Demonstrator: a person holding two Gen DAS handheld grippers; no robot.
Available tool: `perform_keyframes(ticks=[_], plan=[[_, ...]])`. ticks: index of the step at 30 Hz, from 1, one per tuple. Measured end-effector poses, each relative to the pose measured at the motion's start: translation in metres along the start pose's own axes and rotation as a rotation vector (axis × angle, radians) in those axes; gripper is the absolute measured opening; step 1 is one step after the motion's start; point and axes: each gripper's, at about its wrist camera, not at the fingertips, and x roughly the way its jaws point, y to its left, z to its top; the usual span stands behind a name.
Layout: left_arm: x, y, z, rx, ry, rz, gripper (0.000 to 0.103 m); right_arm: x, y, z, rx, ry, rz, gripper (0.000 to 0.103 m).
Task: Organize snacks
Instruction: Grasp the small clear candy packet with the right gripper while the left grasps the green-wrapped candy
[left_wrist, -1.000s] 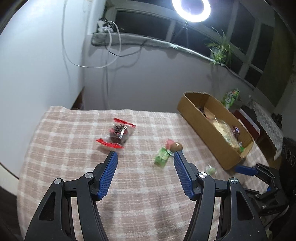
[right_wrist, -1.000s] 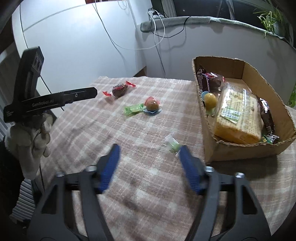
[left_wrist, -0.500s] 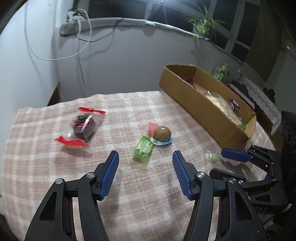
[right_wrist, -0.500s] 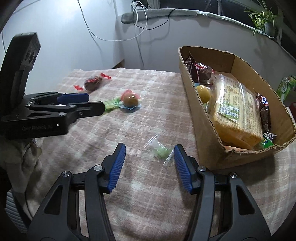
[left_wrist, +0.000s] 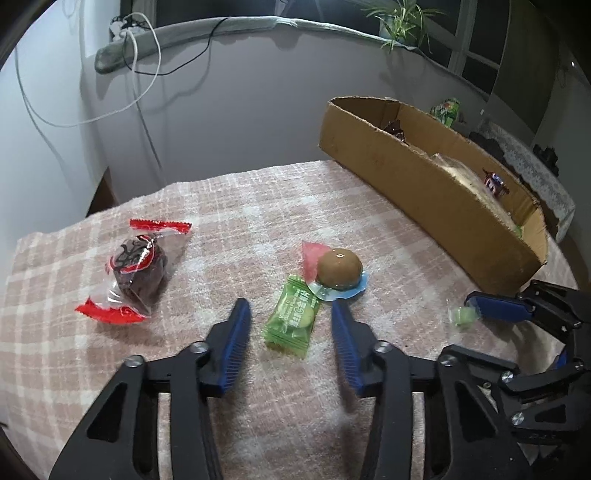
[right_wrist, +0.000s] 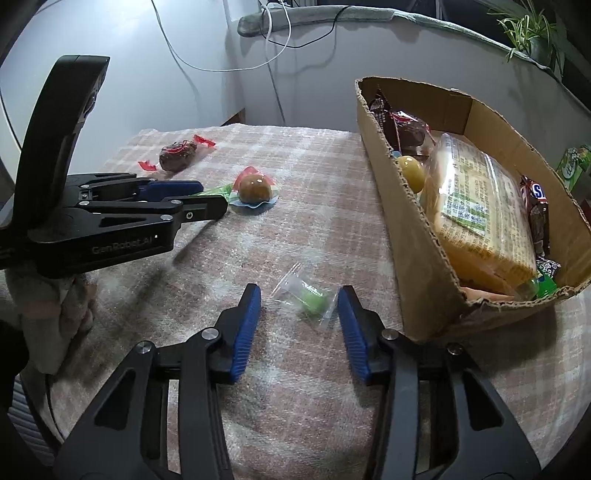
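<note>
The left gripper (left_wrist: 290, 314) is hovering low over the checked tablecloth (left_wrist: 258, 206), pitched steeply downward, and its jaws are closing at a moderate gap around the green sachet (left_wrist: 291, 319). The blue pads are standing to either side of the packet with cloth showing between pad and wrapper on the left, so nothing is being pinched. In the right wrist view a gloved hand (right_wrist: 48, 310) is showing below that gripper's black body at the left edge.

The green sachet is lying flat in the middle of the cloth, its far corner tucked against the brown dome-shaped sweet (left_wrist: 340, 267), which is sitting on a blue foil base with a pink tab behind it. Well to the left, a dark cake in a clear wrapper with red ends (left_wrist: 135, 269) is resting on the cloth, apart from everything else.

The right gripper (right_wrist: 299, 306) is also tilting sharply downward, just near the cardboard box (right_wrist: 417, 258), and its jaws are closing too. Between them a small green candy in a clear wrapper (right_wrist: 308, 299) is lying on the cloth; the right pad is sitting right at the wrapper's edge, and whether it is touching cannot be told.

The box is standing along the right side of the table, holding a large yellow biscuit pack (right_wrist: 480, 218), a yellow ball-shaped sweet (right_wrist: 412, 171) and dark wrapped bars.
</note>
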Motion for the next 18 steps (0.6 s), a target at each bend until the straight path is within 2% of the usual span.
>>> perform_keyframes(ticks=[2,7,10,18], plan=[[0.0,-0.002,-0.001,0.01,-0.001,0.003,0.028,0.0,0.0,0.0,-0.002,0.0,0.006,0.039],[-0.001,-0.007,-0.003,0.039,-0.001,0.017,0.019,-0.002,0.001,0.0,-0.01,0.0,0.022,0.032],[-0.003,-0.009,-0.004,0.046,0.002,0.019,0.018,-0.003,0.002,-0.001,-0.013,-0.002,0.036,0.031],[-0.017,-0.004,-0.015,-0.013,-0.01,0.005,0.018,-0.014,0.003,-0.005,0.011,-0.025,0.074,0.03]])
